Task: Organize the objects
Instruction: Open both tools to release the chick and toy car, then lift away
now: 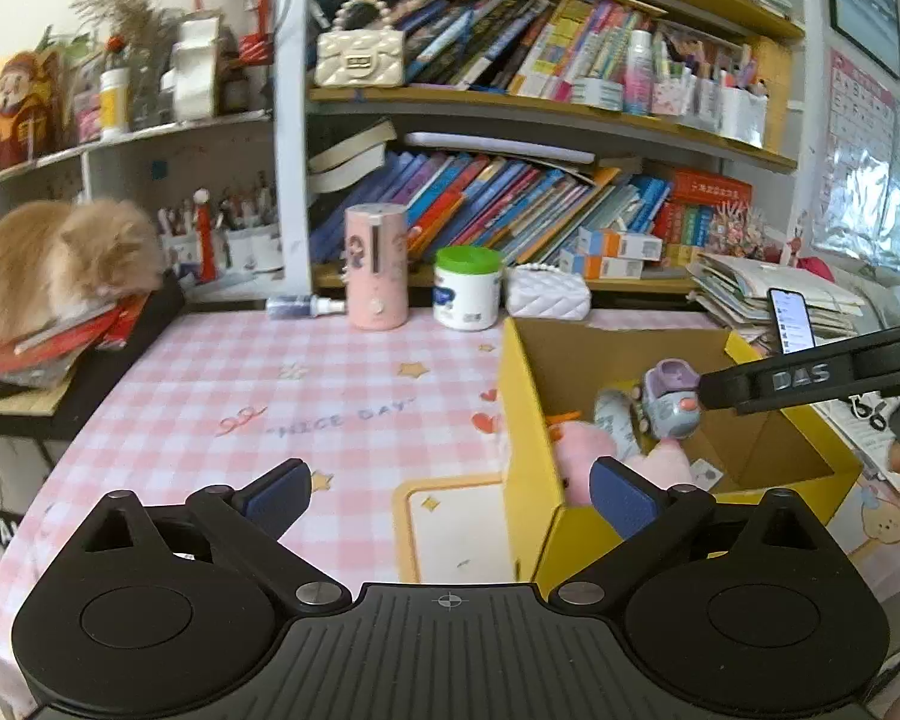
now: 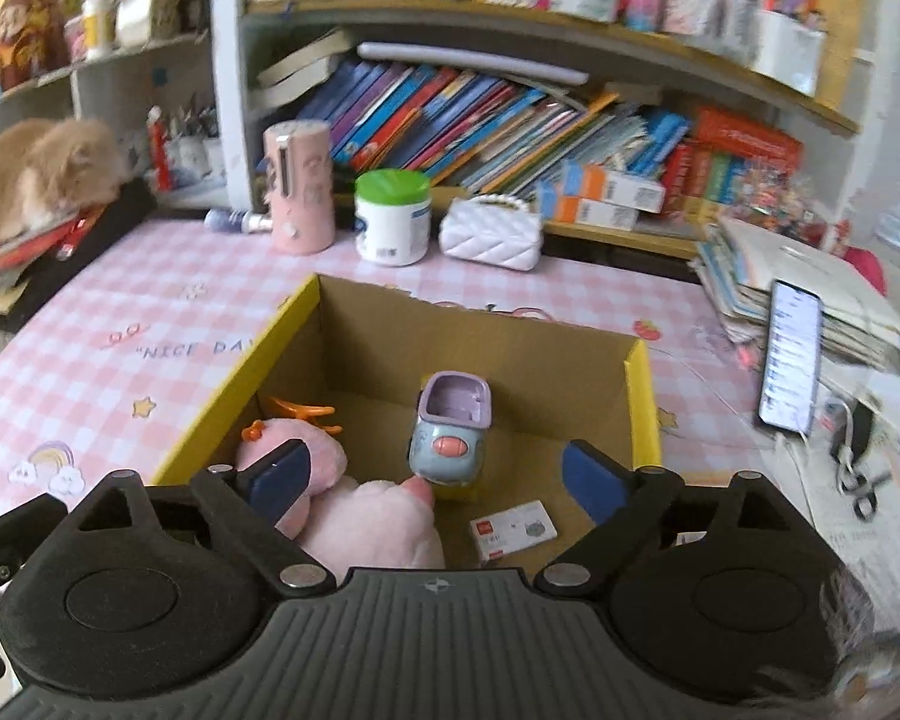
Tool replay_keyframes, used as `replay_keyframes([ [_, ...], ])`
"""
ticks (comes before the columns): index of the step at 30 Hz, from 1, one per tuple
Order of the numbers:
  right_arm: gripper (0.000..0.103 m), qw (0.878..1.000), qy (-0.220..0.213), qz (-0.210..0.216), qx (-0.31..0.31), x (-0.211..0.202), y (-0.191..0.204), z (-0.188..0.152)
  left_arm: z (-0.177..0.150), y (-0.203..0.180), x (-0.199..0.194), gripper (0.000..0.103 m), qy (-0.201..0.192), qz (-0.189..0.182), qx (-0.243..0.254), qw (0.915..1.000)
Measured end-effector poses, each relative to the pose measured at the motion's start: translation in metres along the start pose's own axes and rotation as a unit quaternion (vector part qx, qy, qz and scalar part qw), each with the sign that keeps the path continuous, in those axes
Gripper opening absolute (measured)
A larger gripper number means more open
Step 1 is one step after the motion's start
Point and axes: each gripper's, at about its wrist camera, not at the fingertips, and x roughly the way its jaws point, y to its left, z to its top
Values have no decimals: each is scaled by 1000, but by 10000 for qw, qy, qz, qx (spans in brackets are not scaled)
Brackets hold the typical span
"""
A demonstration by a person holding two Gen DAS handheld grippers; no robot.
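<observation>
The left hand-held gripper (image 1: 450,495) has its jaws apart and empty, low in the frame over the pink checked desk (image 1: 240,396). The right hand-held gripper (image 2: 435,477), jaws also apart, hangs above the yellow cardboard box (image 2: 642,396) at centre frame, where a toy car (image 2: 450,432) sits against a pink plush toy (image 2: 366,516).

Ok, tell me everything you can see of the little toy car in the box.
The toy car is small, glossy plastic by its look: grey-blue body, lilac open-top cabin, an orange-pink oval button on its front. It sits inside the yellow cardboard box, tipped nose-down toward the right wrist camera. Its front rests against the pink plush toy; its underside is hidden. Neither gripper touches it. A white card lies apart, nearby.
</observation>
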Motion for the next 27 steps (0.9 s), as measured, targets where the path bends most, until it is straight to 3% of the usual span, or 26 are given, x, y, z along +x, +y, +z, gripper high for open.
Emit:
replay_keyframes([
  [14,100,9939,-493,-572,804,-70,49,-50,-29,47,-46,101,152,199,-252,9994],
  [27,103,9940,-235,-741,771,-89,107,-106,-60,67,-79,101,379,496,-324,9975],
])
